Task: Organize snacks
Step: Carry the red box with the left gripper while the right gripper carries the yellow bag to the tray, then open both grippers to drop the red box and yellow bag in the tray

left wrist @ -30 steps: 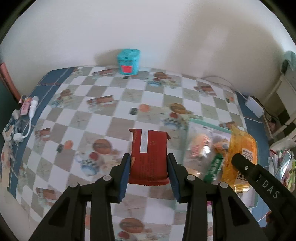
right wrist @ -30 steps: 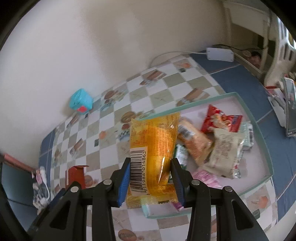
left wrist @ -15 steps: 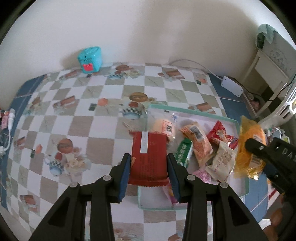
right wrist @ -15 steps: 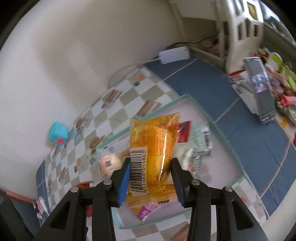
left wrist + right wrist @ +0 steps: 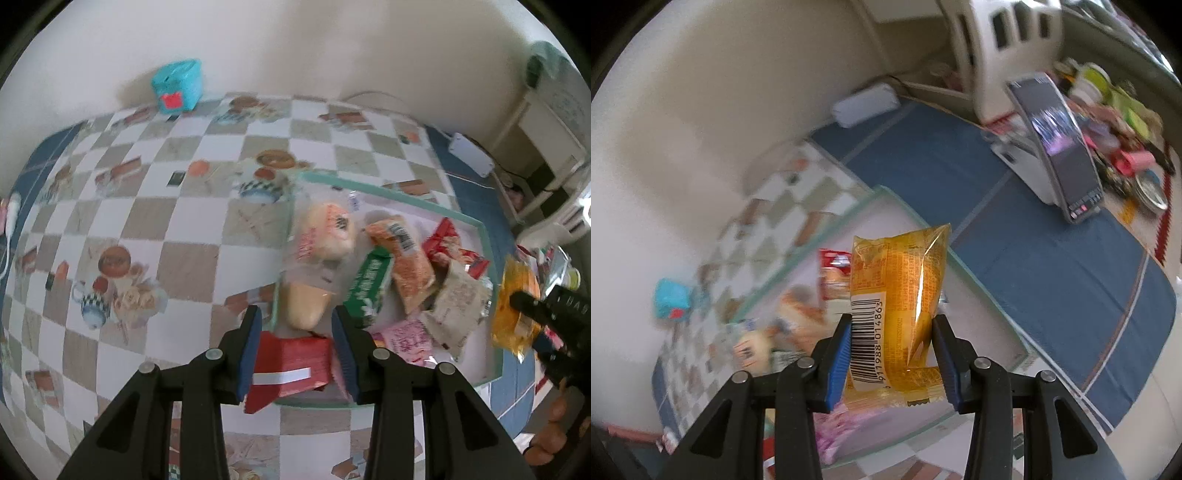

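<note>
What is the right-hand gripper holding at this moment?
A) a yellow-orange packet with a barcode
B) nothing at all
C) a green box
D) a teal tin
A: in the right wrist view the right gripper has its fingers closed against both sides of the yellow-orange packet, whose barcode faces the camera, while it hangs above the tray of snacks.

Black grippers (image 5: 297, 343) (blue pads (image 5: 251, 350))
</note>
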The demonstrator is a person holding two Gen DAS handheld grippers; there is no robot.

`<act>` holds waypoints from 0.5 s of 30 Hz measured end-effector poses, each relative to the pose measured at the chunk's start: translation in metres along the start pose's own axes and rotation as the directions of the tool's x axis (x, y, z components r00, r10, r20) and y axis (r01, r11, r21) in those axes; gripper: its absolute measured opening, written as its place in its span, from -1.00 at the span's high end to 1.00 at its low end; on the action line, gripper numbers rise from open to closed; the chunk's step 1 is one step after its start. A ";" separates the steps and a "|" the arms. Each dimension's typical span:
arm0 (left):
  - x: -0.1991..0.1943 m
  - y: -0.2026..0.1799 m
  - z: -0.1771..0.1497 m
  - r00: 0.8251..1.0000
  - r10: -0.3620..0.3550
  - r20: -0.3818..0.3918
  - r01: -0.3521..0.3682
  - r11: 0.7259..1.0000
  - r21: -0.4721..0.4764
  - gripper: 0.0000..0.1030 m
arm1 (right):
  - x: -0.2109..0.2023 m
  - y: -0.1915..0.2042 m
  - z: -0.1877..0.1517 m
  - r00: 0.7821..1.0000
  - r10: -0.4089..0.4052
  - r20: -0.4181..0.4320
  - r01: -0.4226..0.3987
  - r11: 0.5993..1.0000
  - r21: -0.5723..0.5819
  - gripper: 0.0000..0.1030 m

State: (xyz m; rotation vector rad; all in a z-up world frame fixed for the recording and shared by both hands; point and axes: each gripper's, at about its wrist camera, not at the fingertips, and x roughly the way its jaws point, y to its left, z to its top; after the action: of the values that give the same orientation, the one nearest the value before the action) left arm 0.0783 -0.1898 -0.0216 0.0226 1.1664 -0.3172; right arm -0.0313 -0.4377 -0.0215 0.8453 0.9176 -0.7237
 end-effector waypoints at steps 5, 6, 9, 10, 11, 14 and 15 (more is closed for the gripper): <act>0.012 0.011 -0.001 0.999 0.021 -0.035 -0.022 0.999 -0.040 0.21 | 0.020 -0.012 0.000 0.998 -0.043 -0.046 0.045 0.998 0.037 0.11; 0.014 0.013 -0.001 0.999 0.020 -0.040 -0.022 0.999 -0.045 0.21 | 0.022 -0.012 0.000 0.997 -0.049 -0.052 0.051 0.998 0.038 0.11; 0.016 0.016 -0.001 0.999 0.023 -0.047 -0.026 0.998 -0.056 0.21 | 0.027 -0.013 -0.002 0.996 -0.053 -0.065 0.055 0.998 0.035 0.11; 0.017 0.017 -0.001 0.998 0.024 -0.050 -0.027 0.998 -0.060 0.21 | 0.026 -0.012 -0.003 0.996 -0.058 -0.062 0.060 0.998 0.031 0.11; 0.017 0.018 -0.001 0.998 0.025 -0.053 -0.028 0.998 -0.064 0.21 | 0.026 -0.012 -0.002 0.996 -0.059 -0.060 0.060 0.998 0.029 0.11; 0.018 0.021 -0.001 0.998 0.028 -0.060 -0.032 0.997 -0.076 0.20 | 0.024 -0.013 -0.003 0.996 -0.059 -0.061 0.061 0.998 0.032 0.11; 0.018 0.023 -0.001 0.998 0.031 -0.060 -0.036 0.996 -0.083 0.17 | 0.024 -0.012 -0.002 0.996 -0.057 -0.061 0.059 0.998 0.034 0.10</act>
State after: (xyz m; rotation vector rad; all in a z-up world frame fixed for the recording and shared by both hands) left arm 0.0901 -0.1717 -0.0419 -0.0223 1.2358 -0.2384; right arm -0.0322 -0.4457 -0.0470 0.8786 0.9889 -0.7704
